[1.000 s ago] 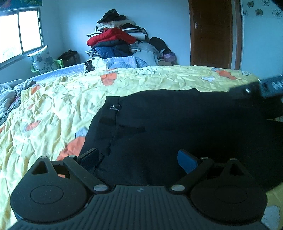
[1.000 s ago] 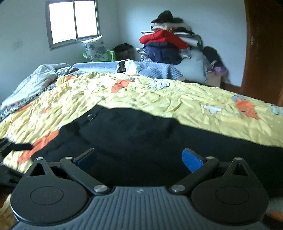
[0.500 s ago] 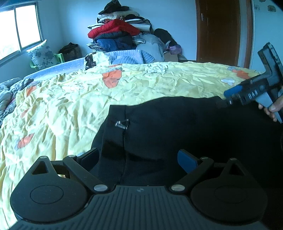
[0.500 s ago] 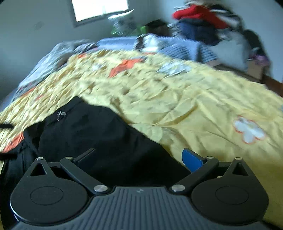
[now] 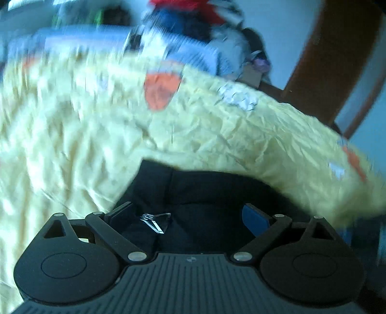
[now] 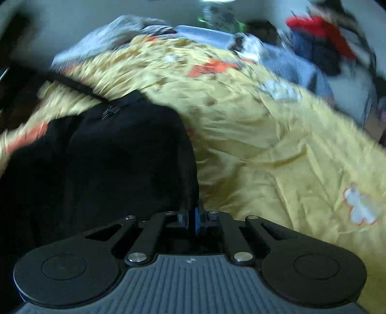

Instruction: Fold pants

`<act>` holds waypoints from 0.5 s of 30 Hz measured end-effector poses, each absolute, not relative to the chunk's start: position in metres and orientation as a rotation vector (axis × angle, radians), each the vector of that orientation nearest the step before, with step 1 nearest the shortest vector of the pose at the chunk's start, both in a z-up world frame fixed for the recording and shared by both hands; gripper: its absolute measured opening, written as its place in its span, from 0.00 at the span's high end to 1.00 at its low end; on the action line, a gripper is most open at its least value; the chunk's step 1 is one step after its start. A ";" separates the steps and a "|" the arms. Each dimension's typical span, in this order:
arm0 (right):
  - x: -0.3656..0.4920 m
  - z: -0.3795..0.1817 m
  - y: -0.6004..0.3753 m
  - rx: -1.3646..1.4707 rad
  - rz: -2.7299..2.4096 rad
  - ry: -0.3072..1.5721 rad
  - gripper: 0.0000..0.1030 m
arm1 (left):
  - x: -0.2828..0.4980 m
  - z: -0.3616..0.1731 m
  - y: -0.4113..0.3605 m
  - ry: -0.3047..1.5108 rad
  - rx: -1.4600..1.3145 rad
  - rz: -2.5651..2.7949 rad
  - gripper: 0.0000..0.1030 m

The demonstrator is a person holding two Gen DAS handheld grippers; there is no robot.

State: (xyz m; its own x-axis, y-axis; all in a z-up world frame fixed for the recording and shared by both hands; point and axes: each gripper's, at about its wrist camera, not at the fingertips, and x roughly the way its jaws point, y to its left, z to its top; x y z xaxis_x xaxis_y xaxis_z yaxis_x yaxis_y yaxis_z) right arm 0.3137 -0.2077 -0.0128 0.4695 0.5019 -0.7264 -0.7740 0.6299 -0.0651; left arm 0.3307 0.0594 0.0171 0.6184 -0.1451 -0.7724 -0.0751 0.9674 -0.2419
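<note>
Black pants [image 6: 115,154] lie on a yellow bedspread [image 6: 277,149] w/ orange and white patches, spread over a bed. In the right wrist view the pants fill the left half of the picture, their right edge running up from the gripper to a rounded top corner; a small metal clasp [image 6: 109,111] sits near their upper left edge, and a dark strap [image 6: 72,84] runs off to the left from there.

R gripper [image 6: 193,218]: jaws drawn together, blue pads nearly touching, pinched on the pants' edge right where black fabric meets bedspread. Fabric goes in between the pads; how much is caught, can't tell.

L gripper [image 5: 190,217]: jaws wide apart, black finger [image 5: 120,212] on one side, blue pad [image 5: 254,221] on the other. It hovers over the pants [image 5: 205,193], nothing pinched. Between its fingers lies a silver hook clasp [image 5: 154,221] on the black cloth. Whether the fingertips touch the fabric, can't tell.

Bedspread [image 5: 84,145] wraps round the pants' top and left edges in this view. Both views are blurred. Beyond the bed's far edge: a pile of clothes [image 5: 193,14] w/ red on top, a brown wooden door [image 5: 337,60] at right.
</note>
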 end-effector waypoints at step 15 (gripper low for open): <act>0.204 -0.013 -0.173 -0.843 0.718 0.430 0.96 | 0.382 -0.003 0.085 1.081 -0.613 -0.105 0.77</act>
